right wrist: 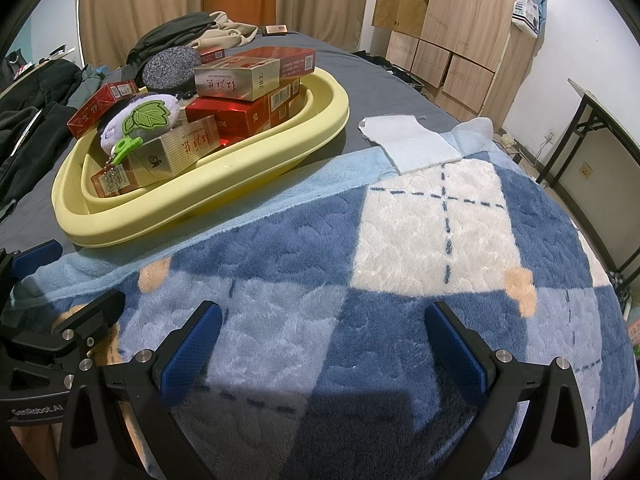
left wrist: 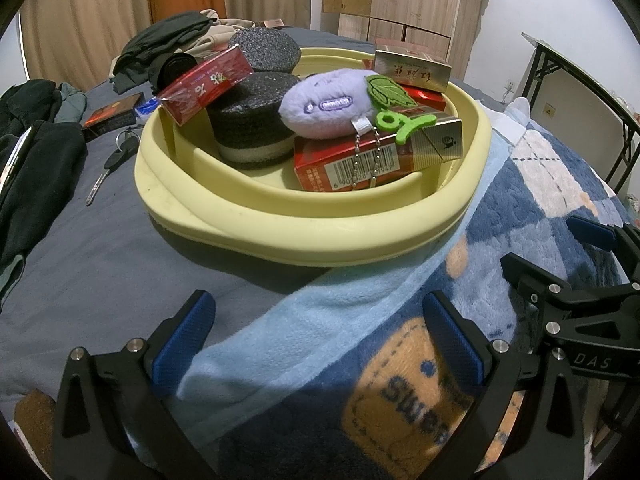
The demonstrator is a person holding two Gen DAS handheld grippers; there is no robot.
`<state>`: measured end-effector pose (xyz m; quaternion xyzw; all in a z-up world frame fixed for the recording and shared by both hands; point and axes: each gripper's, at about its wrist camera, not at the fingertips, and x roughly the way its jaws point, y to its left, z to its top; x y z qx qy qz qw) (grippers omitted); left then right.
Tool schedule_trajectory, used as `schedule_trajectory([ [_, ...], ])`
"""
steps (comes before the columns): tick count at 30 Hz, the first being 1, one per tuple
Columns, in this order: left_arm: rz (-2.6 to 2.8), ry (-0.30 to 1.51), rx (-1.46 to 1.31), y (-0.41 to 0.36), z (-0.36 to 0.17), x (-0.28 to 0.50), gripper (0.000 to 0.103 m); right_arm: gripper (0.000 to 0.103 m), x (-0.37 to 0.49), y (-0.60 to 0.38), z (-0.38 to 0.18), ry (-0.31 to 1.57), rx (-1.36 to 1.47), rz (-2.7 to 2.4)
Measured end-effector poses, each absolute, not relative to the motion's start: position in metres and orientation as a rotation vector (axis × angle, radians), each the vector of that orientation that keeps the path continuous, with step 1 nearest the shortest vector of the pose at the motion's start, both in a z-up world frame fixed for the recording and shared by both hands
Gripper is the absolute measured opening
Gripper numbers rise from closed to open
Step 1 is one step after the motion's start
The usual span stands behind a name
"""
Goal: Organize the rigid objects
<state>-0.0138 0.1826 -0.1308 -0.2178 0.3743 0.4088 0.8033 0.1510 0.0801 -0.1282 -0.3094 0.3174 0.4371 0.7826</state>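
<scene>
A yellow basin (left wrist: 312,236) (right wrist: 320,92) sits on the bed, filled with red and gold cigarette boxes (left wrist: 348,164) (right wrist: 236,80), two dark foam cylinders (left wrist: 252,120), and a purple plush keychain (left wrist: 324,104) (right wrist: 140,116) with a green leaf. My left gripper (left wrist: 320,340) hovers open just in front of the basin, nothing between its fingers. My right gripper (right wrist: 320,344) stands open over the blue checked blanket, to the right of the basin, holding nothing. A red box (left wrist: 114,114) and keys (left wrist: 116,158) lie on the grey sheet left of the basin.
Dark clothes (left wrist: 36,168) are heaped at the left and behind the basin. A plush blanket (right wrist: 440,240) covers the near right of the bed, with a white cloth (right wrist: 412,142) on it. A wooden wardrobe (right wrist: 460,28) and a folding table (right wrist: 600,120) stand at the right.
</scene>
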Motion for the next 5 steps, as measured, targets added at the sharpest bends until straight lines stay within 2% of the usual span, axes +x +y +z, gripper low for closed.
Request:
schedule_trajectory([
  [5,0.876,0.802,-0.466,0.1832,-0.1307,-0.0138,0.103,0.103,0.151,0.0803,-0.1283,0.685,-0.668,0.944],
])
